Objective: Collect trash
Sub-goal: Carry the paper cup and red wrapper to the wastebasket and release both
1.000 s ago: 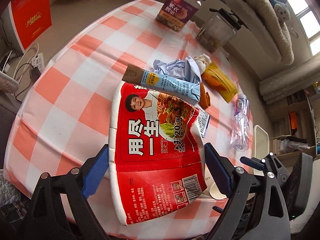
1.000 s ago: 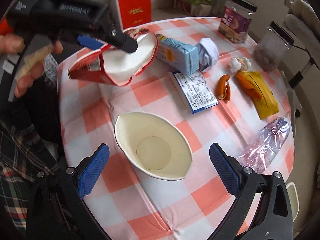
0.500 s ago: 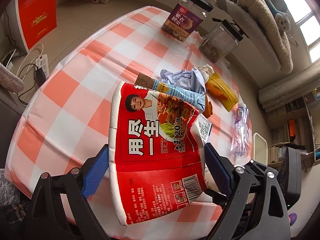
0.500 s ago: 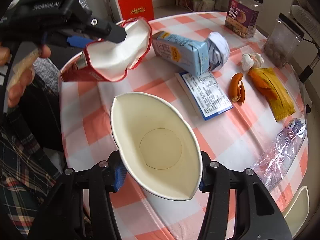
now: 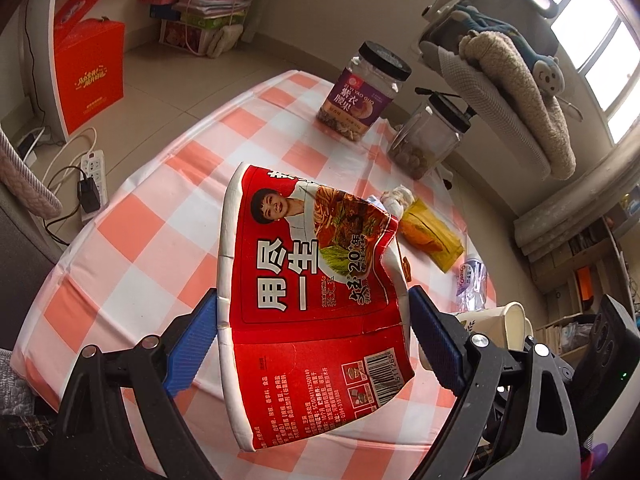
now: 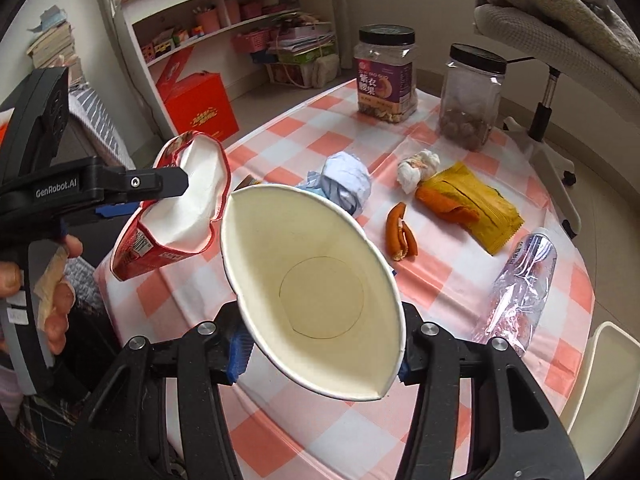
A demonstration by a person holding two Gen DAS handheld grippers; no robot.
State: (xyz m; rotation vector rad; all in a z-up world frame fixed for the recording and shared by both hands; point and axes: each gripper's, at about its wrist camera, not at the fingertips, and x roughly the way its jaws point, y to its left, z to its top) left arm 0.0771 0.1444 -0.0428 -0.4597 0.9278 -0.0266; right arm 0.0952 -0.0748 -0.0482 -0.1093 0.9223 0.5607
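Right wrist view: a white paper cup [image 6: 320, 296] sits squeezed between the blue pads of my right tongs [image 6: 320, 356], its rim pinched to a pointed oval, mouth toward the camera, the round bottom showing inside; the jaws stand about half open and press on its sides. To the left of these tongs and a little higher, my left tongs [image 6: 120, 200] grip a flattened red noodle tub [image 6: 180, 208] whose white inside faces this way, and my hand [image 6: 48, 280] wraps the handle at the left edge. In the left wrist view the same red noodle tub [image 5: 312, 300] fills the space between the blue pads of the left tongs [image 5: 312, 332], clamped at both edges, printed side up, held above the checked tablecloth [image 5: 160, 208]. Ahead of the right tongs, on the cloth, lie a crumpled blue wad [image 6: 344, 184], a strip of orange peel [image 6: 400, 232], a balled white tissue [image 6: 416, 168] touching a yellow wrapper [image 6: 476, 208], and further right a crushed clear bottle [image 6: 520, 280]. Beyond them, at the far edge of the table, stand a purple-labelled jar [image 6: 386, 76] and a clear jar [image 6: 472, 96], both with black lids. A white chair [image 6: 600, 380] edge shows at the right of the tongs.
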